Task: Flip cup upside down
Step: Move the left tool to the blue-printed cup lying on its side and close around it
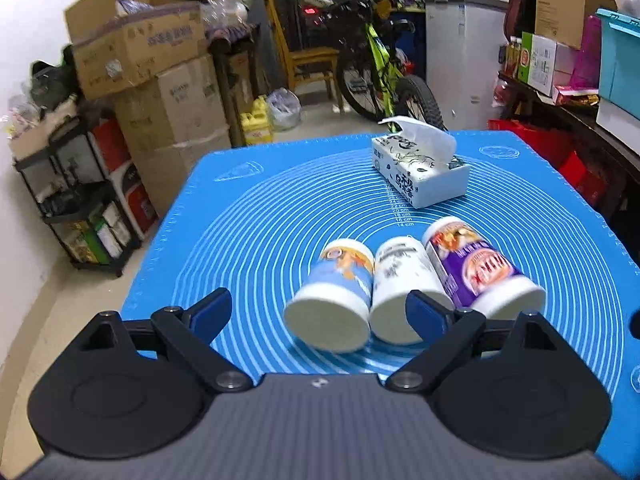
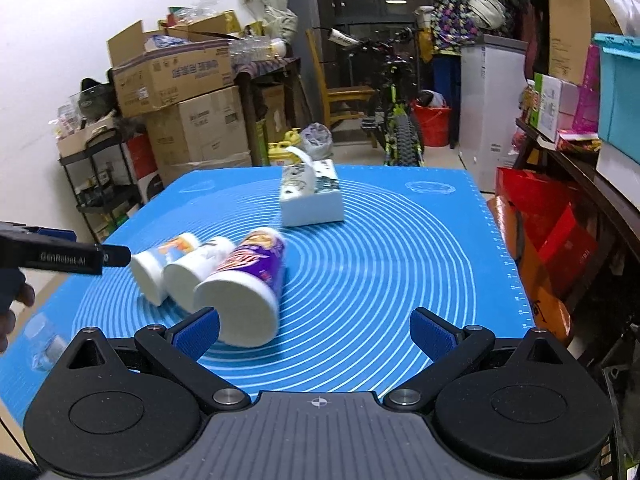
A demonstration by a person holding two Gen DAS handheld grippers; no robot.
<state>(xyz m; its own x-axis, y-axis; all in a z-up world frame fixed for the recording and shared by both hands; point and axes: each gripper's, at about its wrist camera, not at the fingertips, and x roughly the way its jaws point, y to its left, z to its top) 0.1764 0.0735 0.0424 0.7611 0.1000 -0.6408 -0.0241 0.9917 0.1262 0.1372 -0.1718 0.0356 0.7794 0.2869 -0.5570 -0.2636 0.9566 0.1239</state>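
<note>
Three paper cups lie on their sides, side by side on the blue mat [image 1: 248, 216], white bottoms toward me: a blue one [image 1: 336, 292], a white one [image 1: 400, 284] and a purple one [image 1: 480, 268]. My left gripper [image 1: 320, 312] is open, just in front of the blue and white cups. In the right wrist view the same blue cup [image 2: 160, 268], white cup [image 2: 196, 272] and purple cup [image 2: 244, 284] show. My right gripper [image 2: 316, 332] is open and empty, its left finger [image 2: 196, 336] close to the purple cup's bottom. The left gripper [image 2: 72, 258] shows from the side.
A white tissue box [image 1: 420, 168] stands on the mat behind the cups, also in the right wrist view [image 2: 312, 196]. Past the mat are cardboard boxes [image 1: 152, 64], a black shelf [image 1: 84, 200], a bicycle [image 1: 384, 68] and a cluttered table [image 1: 580, 112] at the right.
</note>
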